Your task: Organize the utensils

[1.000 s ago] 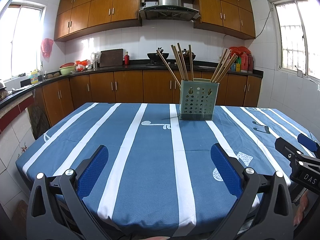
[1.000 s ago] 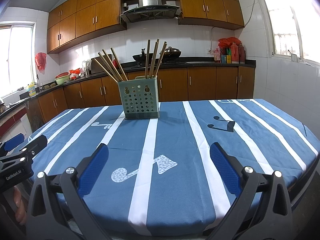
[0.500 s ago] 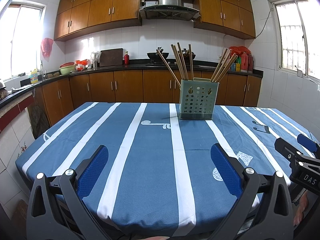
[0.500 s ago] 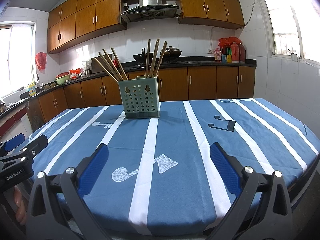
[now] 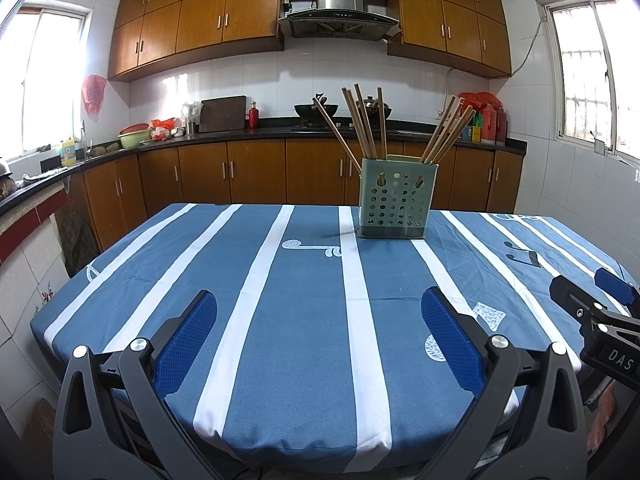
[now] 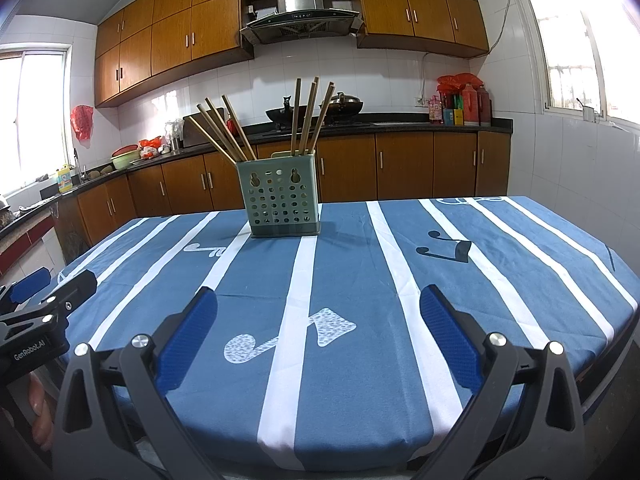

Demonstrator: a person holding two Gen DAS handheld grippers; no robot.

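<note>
A grey-green perforated plastic utensil holder (image 5: 394,204) stands upright toward the far edge of the desk (image 5: 304,304), which wears a blue cloth with white stripes and music notes. It is well apart from both pairs of fingers. Wooden chopsticks (image 5: 362,128) lean out of it in two bunches, one at each side.

The left gripper (image 5: 319,332) hovers level above the desk's near edge and points at the holder; its blue-padded fingers (image 5: 186,340) are spread wide, released, holding nothing. The right gripper (image 6: 318,330) sits beside it in the same pose, its fingers (image 6: 448,332) equally wide apart and empty.
</note>
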